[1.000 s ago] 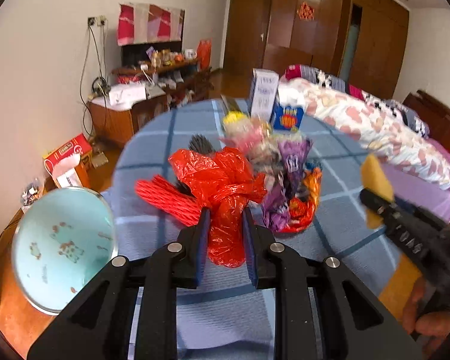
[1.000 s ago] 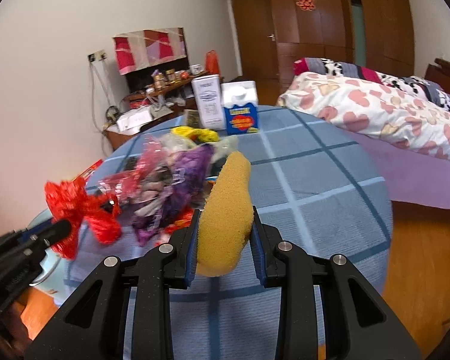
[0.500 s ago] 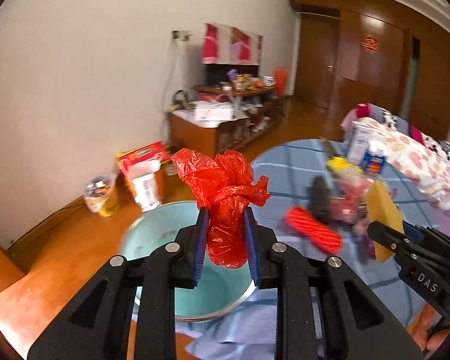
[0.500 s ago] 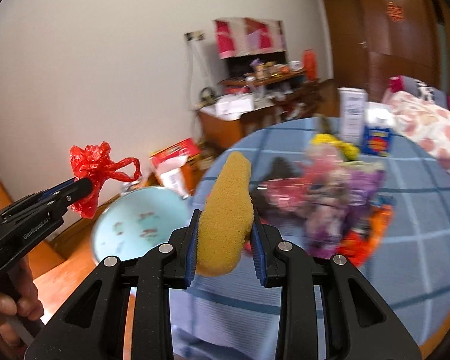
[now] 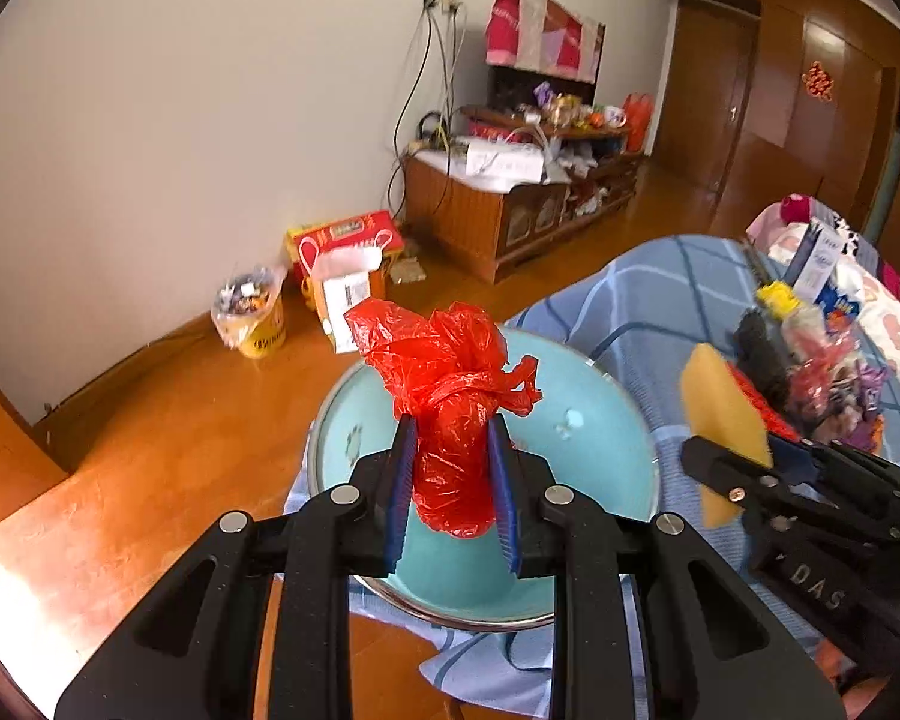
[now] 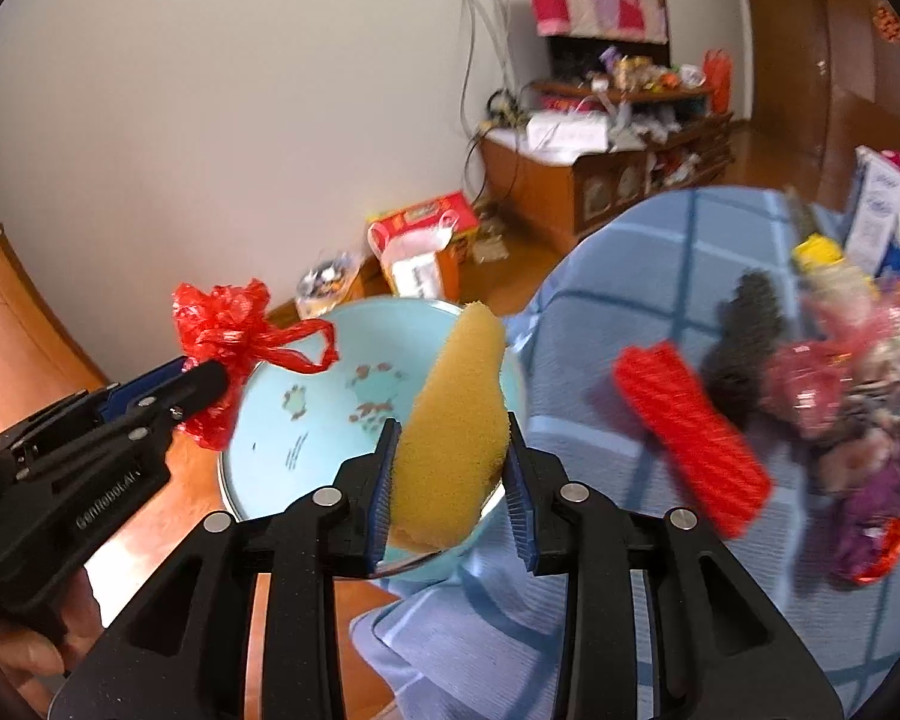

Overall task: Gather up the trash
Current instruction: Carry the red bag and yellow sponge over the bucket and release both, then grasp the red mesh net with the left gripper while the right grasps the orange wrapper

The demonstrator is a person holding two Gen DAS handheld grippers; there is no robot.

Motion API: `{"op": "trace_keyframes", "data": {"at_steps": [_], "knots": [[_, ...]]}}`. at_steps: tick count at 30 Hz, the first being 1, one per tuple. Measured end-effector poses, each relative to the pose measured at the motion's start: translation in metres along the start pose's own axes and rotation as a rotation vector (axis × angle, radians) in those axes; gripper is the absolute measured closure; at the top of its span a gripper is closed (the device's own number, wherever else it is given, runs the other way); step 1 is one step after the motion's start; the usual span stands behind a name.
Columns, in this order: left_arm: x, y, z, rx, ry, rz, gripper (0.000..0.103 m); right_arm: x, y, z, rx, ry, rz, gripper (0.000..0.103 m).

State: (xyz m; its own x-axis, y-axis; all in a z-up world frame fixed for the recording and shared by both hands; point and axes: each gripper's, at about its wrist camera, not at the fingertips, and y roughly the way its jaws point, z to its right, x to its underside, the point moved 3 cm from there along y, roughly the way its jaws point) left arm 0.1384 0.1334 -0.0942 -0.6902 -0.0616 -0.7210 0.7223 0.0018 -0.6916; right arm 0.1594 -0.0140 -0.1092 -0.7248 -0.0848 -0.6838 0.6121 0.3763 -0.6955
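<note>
My left gripper (image 5: 452,450) is shut on a crumpled red plastic bag (image 5: 444,384) and holds it over the light blue bin (image 5: 594,420) beside the table. My right gripper (image 6: 450,462) is shut on a yellow sponge (image 6: 456,414) and holds it above the bin's near rim (image 6: 306,420). Each gripper shows in the other's view: the right one with the sponge (image 5: 720,414) at right, the left one with the bag (image 6: 228,330) at left. More trash lies on the blue checked tablecloth (image 6: 660,252): a red foam net (image 6: 690,438), a black piece (image 6: 744,330) and several wrappers (image 6: 858,414).
Cartons (image 6: 882,210) stand at the table's far side. A wooden cabinet (image 5: 510,210) with clutter stands against the wall. A red box (image 5: 342,240), a white bag (image 5: 345,294) and a yellow tub (image 5: 252,312) sit on the wooden floor. A bed (image 5: 858,276) is behind the table.
Both grippers have swung left from over the table's trash pile to above the blue bin, still holding the red bag and the sponge.
</note>
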Motion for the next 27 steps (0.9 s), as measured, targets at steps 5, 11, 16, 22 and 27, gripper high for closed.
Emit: {"op": "trace_keyframes", "data": {"at_steps": [5, 11, 16, 22, 27], "knots": [[0.003, 0.015, -0.002, -0.039, 0.000, -0.044, 0.077, 0.002, 0.025, -0.005, -0.021, -0.007, -0.055, 0.061], [0.003, 0.016, -0.003, -0.096, 0.024, -0.028, 0.049, 0.006, 0.027, -0.001, -0.023, 0.013, -0.063, 0.047], [0.002, 0.010, -0.001, -0.148, 0.033, -0.006, 0.029, 0.003, 0.008, 0.008, 0.027, 0.038, -0.004, 0.045], [-0.006, -0.002, 0.008, -0.218, 0.056, 0.037, 0.013, 0.006, -0.023, 0.028, 0.191, 0.049, 0.119, 0.029], [-0.007, -0.011, 0.025, -0.200, 0.077, 0.051, 0.010, 0.014, -0.045, 0.054, 0.280, 0.101, 0.193, 0.019]]}}
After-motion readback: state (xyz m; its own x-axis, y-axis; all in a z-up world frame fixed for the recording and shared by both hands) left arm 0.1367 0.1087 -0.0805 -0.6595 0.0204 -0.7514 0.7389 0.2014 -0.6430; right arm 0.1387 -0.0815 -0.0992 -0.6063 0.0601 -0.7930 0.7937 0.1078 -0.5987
